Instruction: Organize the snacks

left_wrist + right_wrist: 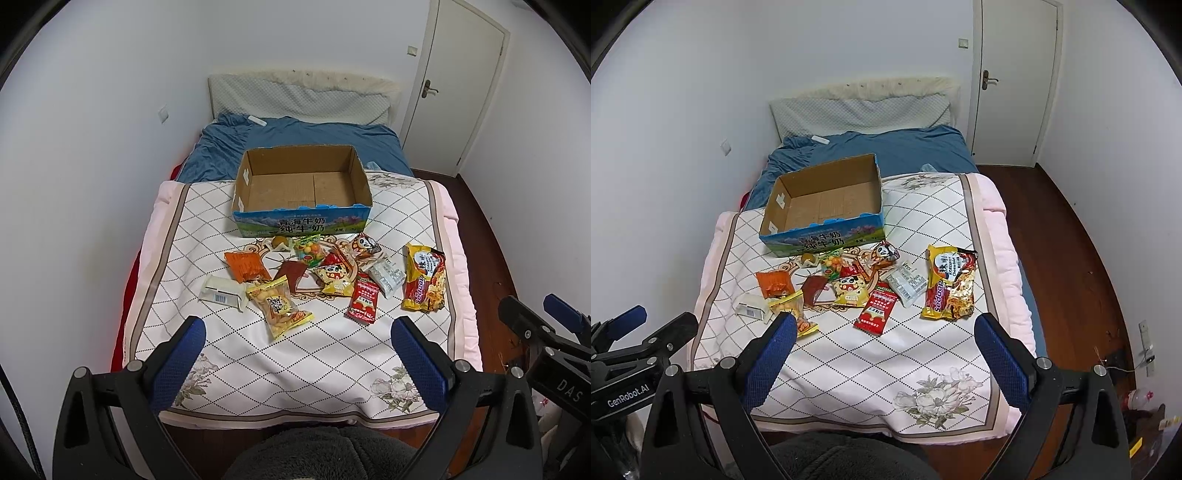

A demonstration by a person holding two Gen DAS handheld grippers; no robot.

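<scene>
An empty open cardboard box (301,186) (827,201) with a blue printed front stands on the quilt. Several snack packets lie in front of it: a yellow noodle pack (424,277) (951,282), a red sachet (364,300) (877,304), a yellow cracker bag (279,306) (798,314), an orange packet (245,266) (774,283), a white carton (221,291) (751,305). My left gripper (297,328) is open and empty above the quilt's near part. My right gripper (884,325) is open and empty, also short of the snacks.
The white diamond-pattern quilt (306,362) (871,369) covers the bed's near half, with a blue sheet (306,136) and pillow (295,98) behind. Wooden floor (1067,258) and a door (1012,77) lie to the right. The right gripper shows in the left wrist view (546,332).
</scene>
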